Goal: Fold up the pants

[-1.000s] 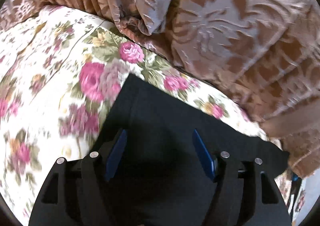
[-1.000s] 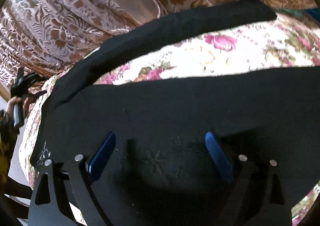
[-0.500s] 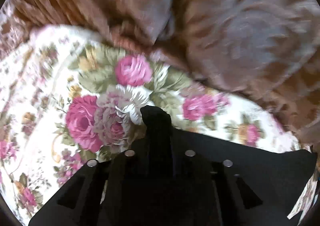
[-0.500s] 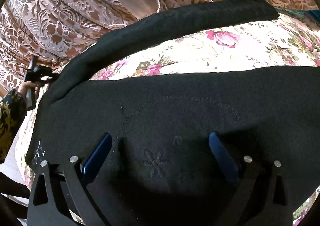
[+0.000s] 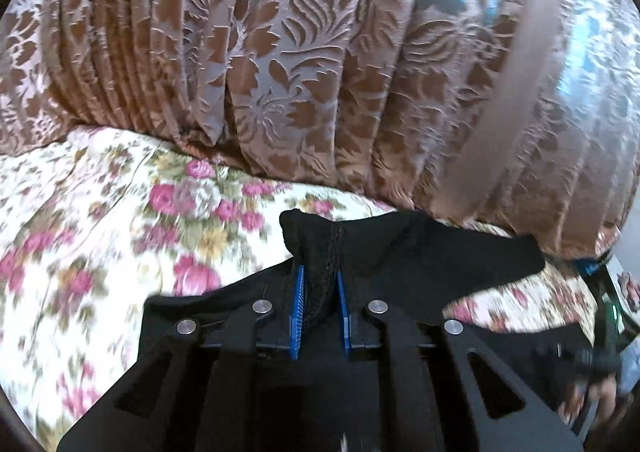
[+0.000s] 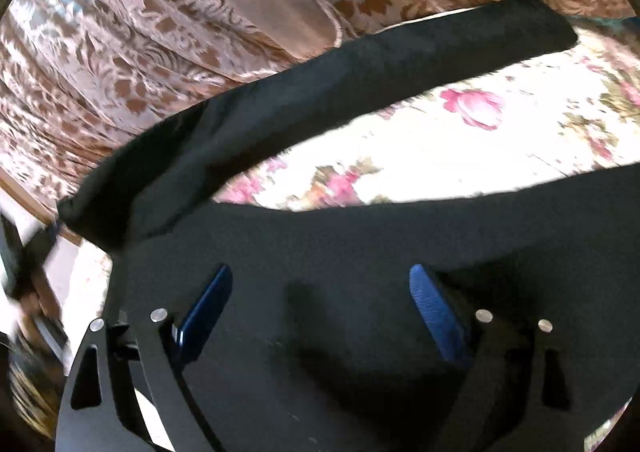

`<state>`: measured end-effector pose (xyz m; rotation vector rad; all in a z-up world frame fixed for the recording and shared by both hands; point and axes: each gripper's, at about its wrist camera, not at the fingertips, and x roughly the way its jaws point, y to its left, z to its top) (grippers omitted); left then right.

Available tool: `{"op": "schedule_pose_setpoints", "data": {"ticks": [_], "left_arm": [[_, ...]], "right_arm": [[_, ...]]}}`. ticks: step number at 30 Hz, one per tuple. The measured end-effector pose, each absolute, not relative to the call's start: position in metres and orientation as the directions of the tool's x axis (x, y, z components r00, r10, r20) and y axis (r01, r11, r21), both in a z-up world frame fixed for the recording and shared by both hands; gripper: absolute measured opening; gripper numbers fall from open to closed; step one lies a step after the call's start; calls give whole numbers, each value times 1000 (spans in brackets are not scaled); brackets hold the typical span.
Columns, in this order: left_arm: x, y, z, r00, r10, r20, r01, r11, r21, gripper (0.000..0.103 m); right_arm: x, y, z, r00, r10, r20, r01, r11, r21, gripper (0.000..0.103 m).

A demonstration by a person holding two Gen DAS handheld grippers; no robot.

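Pants (image 6: 360, 244): black, spread on a flowered bedspread (image 5: 100, 236) beside brown curtains (image 5: 280, 52), legs apart. Left hand-held gripper (image 5: 319, 284): clenched on a bunched fold of the cloth. Right hand-held gripper (image 6: 320, 300): jaws closing over flat cloth, not yet pinching. Step: taking hold for a first fold. Next: right grip, then carrying one leg onto the other.
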<state>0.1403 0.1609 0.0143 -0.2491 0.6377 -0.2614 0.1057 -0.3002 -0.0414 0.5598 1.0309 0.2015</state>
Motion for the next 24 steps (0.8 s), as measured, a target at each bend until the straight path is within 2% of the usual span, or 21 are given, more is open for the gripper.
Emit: {"op": "schedule_pose_setpoints", "data": {"ticks": [7, 12, 20, 21, 23, 24], "left_arm": [[82, 162, -6, 740, -362, -568, 192, 922, -336, 13], [66, 156, -12, 725, -366, -584, 205, 923, -325, 13], [62, 157, -19, 705, -376, -601, 220, 922, -319, 13], [63, 157, -19, 703, -376, -604, 226, 923, -311, 13], [65, 158, -18, 699, -376, -609, 228, 923, -308, 13], [67, 159, -18, 699, -373, -610, 224, 925, -308, 13]], "right_arm": [[174, -294, -31, 496, 530, -688, 82, 760, 645, 69], [236, -295, -28, 509, 571, -644, 120, 694, 710, 68], [321, -300, -52, 482, 524, -702, 259, 680, 686, 63], [327, -300, -57, 477, 521, -708, 266, 682, 681, 59], [339, -299, -67, 449, 499, -741, 288, 705, 649, 34], [341, -300, -69, 446, 495, -746, 282, 713, 642, 11]]}}
